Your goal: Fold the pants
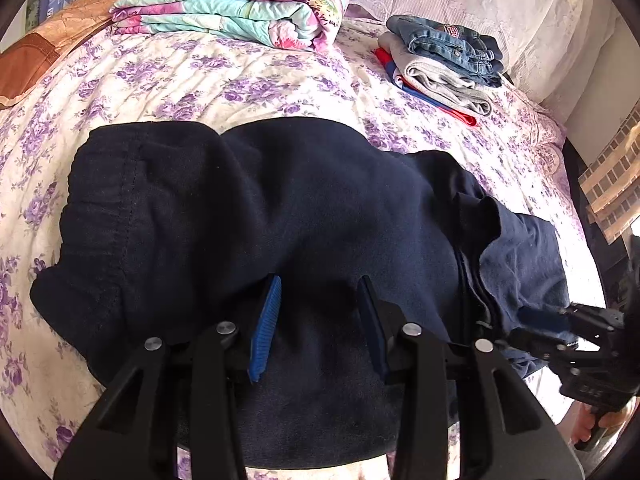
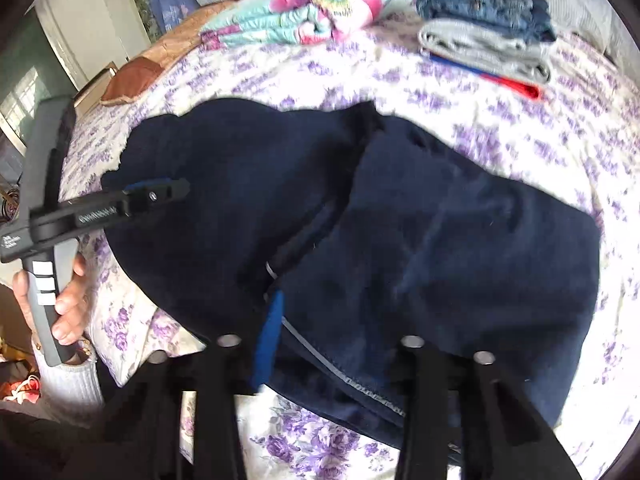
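Observation:
Dark navy pants (image 1: 280,216) lie folded in half on the bed, waistband at the left, legs toward the right. They also fill the right wrist view (image 2: 440,240). My left gripper (image 1: 320,320) is open, its blue pads hovering over the near edge of the pants, holding nothing. My right gripper (image 2: 340,344) is open over the leg end of the pants; only its left blue pad (image 2: 270,340) shows clearly. The right gripper also appears at the right edge of the left wrist view (image 1: 548,328). The left gripper appears at the left of the right wrist view (image 2: 160,192).
A floral bedsheet (image 1: 240,84) covers the bed. A folded flowered quilt (image 1: 240,8) lies at the back. A stack of folded clothes with jeans on top (image 1: 448,56) sits at the back right. A brown pillow (image 1: 36,52) is at the far left.

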Motion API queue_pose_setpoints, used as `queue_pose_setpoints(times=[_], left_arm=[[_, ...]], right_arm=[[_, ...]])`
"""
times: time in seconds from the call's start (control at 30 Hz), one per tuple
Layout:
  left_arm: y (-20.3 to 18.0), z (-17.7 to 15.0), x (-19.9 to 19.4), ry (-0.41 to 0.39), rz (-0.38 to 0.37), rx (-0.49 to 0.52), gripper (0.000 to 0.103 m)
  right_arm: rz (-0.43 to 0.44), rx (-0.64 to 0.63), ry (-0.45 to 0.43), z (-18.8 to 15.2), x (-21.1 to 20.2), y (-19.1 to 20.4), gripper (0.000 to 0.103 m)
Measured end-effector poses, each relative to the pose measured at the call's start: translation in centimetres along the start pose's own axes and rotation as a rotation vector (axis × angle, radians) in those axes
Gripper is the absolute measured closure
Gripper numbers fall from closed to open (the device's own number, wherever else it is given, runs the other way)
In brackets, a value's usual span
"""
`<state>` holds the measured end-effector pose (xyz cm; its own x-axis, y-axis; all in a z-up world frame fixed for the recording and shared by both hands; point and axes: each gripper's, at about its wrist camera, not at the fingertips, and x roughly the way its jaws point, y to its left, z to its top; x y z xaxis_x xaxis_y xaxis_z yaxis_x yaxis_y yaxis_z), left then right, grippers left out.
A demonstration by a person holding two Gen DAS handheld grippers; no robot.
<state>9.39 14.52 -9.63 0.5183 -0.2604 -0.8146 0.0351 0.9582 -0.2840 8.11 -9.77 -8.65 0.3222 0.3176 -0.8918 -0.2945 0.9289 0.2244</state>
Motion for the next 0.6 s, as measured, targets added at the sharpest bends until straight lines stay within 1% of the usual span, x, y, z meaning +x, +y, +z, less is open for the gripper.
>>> queue_pose_setpoints(times=[0.03,0.07,0.2,0.23,0.33,0.4,0.43,0.47,0.5,0.53,0.57,0.6], left_arm=[[0.0,0.0,0.0,-0.001,0.001,0.0,0.065],[0.0,0.0,0.0,-0.001,0.001,0.001,0.065],[-0.1,0.0,0.0,-0.002,0.006,0.006,0.065],[-0.1,0.0,0.0,-0.002,0.007,0.007,0.065],[-0.1,-0.1,0.0,-0.001,0.01,0.01,0.065],[-0.1,0.0,-0.1,0.003,0.01,0.009,0.064],[0.0,0.0,-0.1,0.005,0.009,0.008,0.064],[0.0,0.1,-0.1,0.008,0.007,0.008,0.065],[0.0,0.1,-0.1,0.01,0.005,0.007,0.065],[0.1,0.1,-0.1,0.012,0.003,0.006,0.065],[0.1,0.1,-0.1,0.013,0.0,0.007,0.065],[0.2,0.1,0.0,0.013,-0.003,0.007,0.065]], right_arm=[[0.006,0.004,0.014,0.2,0.9,-0.5,0.076],[0.005,0.002,0.001,0.2,1.2,-0.6,0.076],[0.016,0.015,0.042,1.7,0.7,-0.5,0.074],[0.023,0.01,0.03,2.3,0.3,-0.4,0.074],[-0.016,0.008,-0.081,5.0,-1.6,-0.6,0.074],[-0.075,0.019,-0.125,7.0,-1.6,-1.4,0.075],[-0.11,0.035,-0.126,7.9,-0.9,-2.0,0.077],[-0.133,0.064,-0.065,9.3,1.9,-3.3,0.083],[-0.133,0.064,-0.065,9.3,1.9,-3.3,0.087],[-0.13,0.086,-0.009,9.6,3.9,-4.1,0.088],[-0.122,0.098,-0.016,9.6,5.7,-4.7,0.089],[-0.132,0.086,-0.015,9.6,5.7,-4.4,0.09]])
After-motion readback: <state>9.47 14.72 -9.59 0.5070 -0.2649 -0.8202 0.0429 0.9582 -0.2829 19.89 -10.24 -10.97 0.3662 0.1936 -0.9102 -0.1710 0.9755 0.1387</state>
